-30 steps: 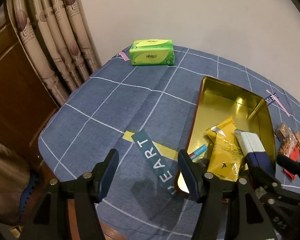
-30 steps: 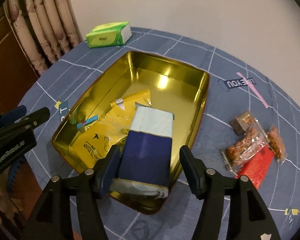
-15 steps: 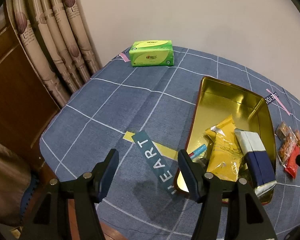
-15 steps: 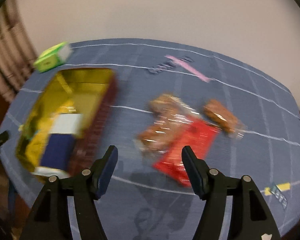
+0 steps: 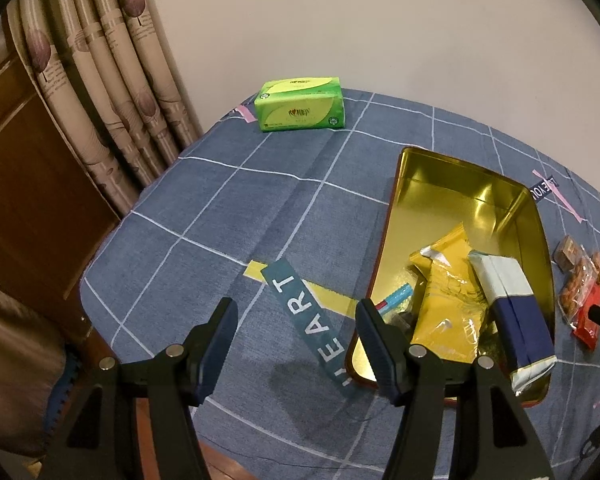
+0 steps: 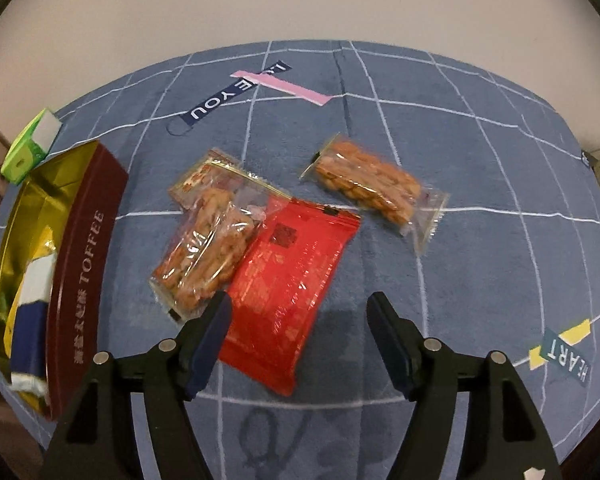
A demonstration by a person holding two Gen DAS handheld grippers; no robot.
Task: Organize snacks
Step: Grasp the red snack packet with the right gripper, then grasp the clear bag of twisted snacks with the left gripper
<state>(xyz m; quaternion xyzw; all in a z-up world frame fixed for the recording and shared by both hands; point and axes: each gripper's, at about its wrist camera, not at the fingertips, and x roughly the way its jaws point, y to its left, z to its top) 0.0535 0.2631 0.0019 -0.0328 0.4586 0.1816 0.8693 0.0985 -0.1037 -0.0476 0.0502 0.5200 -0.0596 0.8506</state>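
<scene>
A gold tin [image 5: 452, 184] with a dark red "TOFFEE" wall [image 6: 80, 264] holds a yellow packet [image 5: 450, 308], a blue and white packet [image 5: 520, 320] and a small blue stick [image 5: 396, 298]. Right of the tin lie a red packet [image 6: 288, 276], a clear packet of brown snacks [image 6: 208, 248] overlapping it, another clear packet [image 6: 372, 188] apart, and a small brown one [image 5: 568, 250]. My right gripper [image 6: 298, 334] is open and empty just above the red packet's near end. My left gripper [image 5: 294, 340] is open and empty, left of the tin.
A green tissue pack [image 5: 300, 104] lies at the far left of the blue checked tablecloth [image 5: 228, 208]. Curtains [image 5: 100, 80] and a wooden door [image 5: 24, 184] stand left of the table. The table's near edge is close under both grippers.
My right gripper let go of the blue and white packet in the tin and swung right over the loose packets. The left gripper has barely moved.
</scene>
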